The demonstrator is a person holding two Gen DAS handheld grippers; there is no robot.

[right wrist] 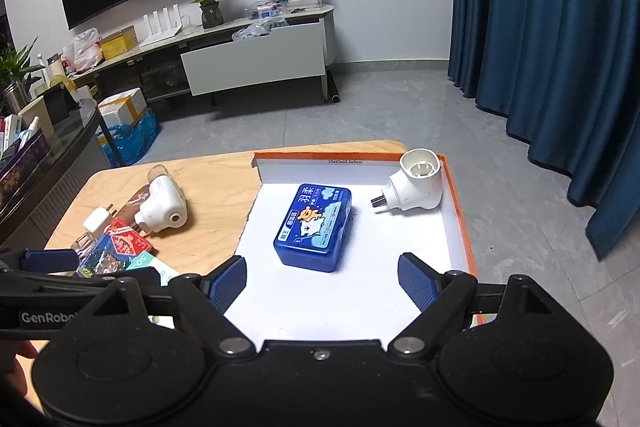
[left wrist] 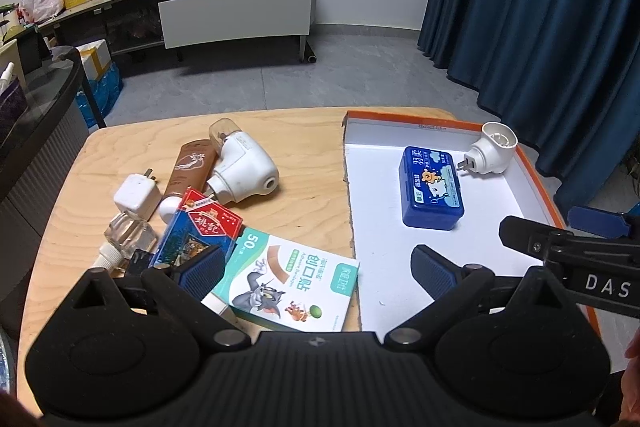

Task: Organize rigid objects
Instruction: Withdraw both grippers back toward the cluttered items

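Right wrist view, both jaws spread wide, empty, blue box (right wrist: 312, 227) mid-tray (right wrist: 460, 211), bare floor around it

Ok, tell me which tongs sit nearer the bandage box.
Left. The left tongs hover open right over the bandage box on the table; the right tongs hang open over the white tray, beside it.

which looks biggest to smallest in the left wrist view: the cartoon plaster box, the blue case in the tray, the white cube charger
1. cartoon plaster box, though it lies nearest the camera, which inflates it
2. blue case
3. white cube charger
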